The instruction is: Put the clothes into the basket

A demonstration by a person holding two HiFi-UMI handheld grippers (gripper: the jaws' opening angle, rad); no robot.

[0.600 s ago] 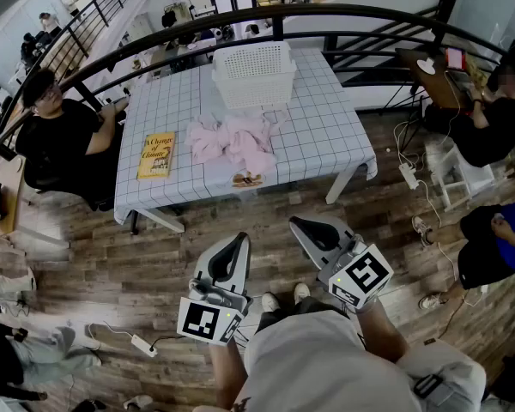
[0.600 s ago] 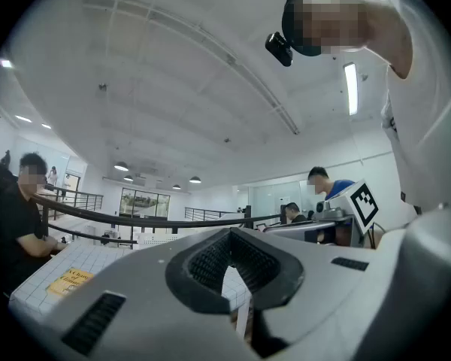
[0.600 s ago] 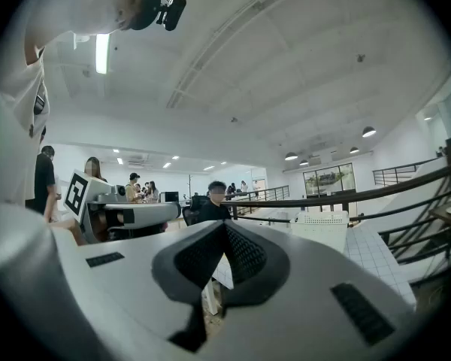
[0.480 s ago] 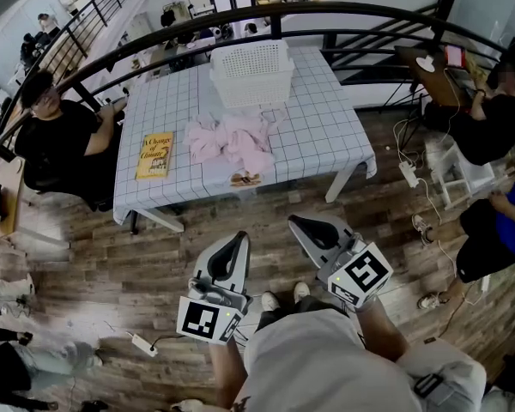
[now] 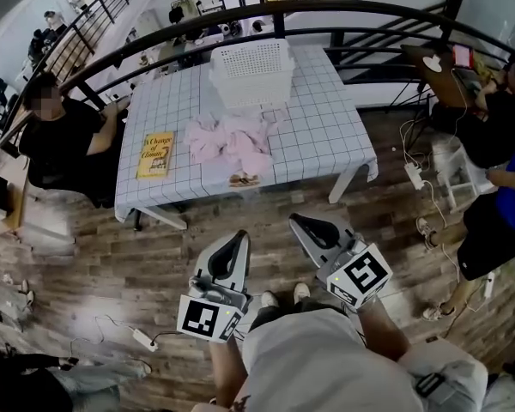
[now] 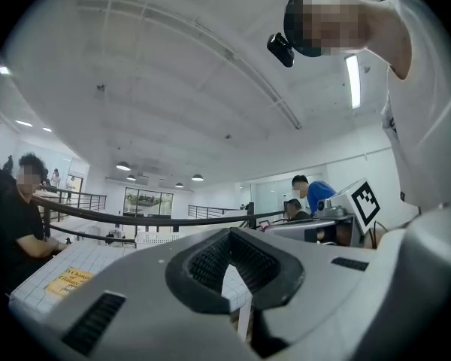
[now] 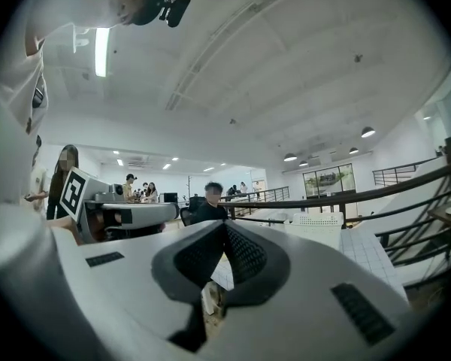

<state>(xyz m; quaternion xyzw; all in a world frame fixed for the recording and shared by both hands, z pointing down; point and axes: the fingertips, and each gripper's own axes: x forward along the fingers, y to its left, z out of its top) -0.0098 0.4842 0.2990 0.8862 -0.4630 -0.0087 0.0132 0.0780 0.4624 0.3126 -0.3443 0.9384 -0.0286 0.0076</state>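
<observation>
A heap of pink clothes [image 5: 232, 140] lies in the middle of the table [image 5: 326, 136], which has a white grid cloth. Just behind the heap, at the table's far edge, stands the white slatted basket [image 5: 251, 71]. It shows small in the left gripper view [image 6: 161, 239] and in the right gripper view [image 7: 316, 220]. Both grippers hover over the wooden floor, well short of the table. My left gripper [image 5: 238, 240] is shut and holds nothing, its tips meeting [image 6: 229, 235]. My right gripper [image 5: 298, 222] is likewise shut and holds nothing [image 7: 224, 228].
A yellow book [image 5: 155, 154] lies on the table's left part, and a small brown item [image 5: 244, 179] near its front edge. A person in black [image 5: 56, 140] sits at the left side. Other people stand at right [image 5: 498, 204]. A black railing [image 5: 343, 11] runs behind. Cables lie on the floor.
Both grippers stay where they were. The people at the right and lower left have shifted, and the view has moved slightly.
</observation>
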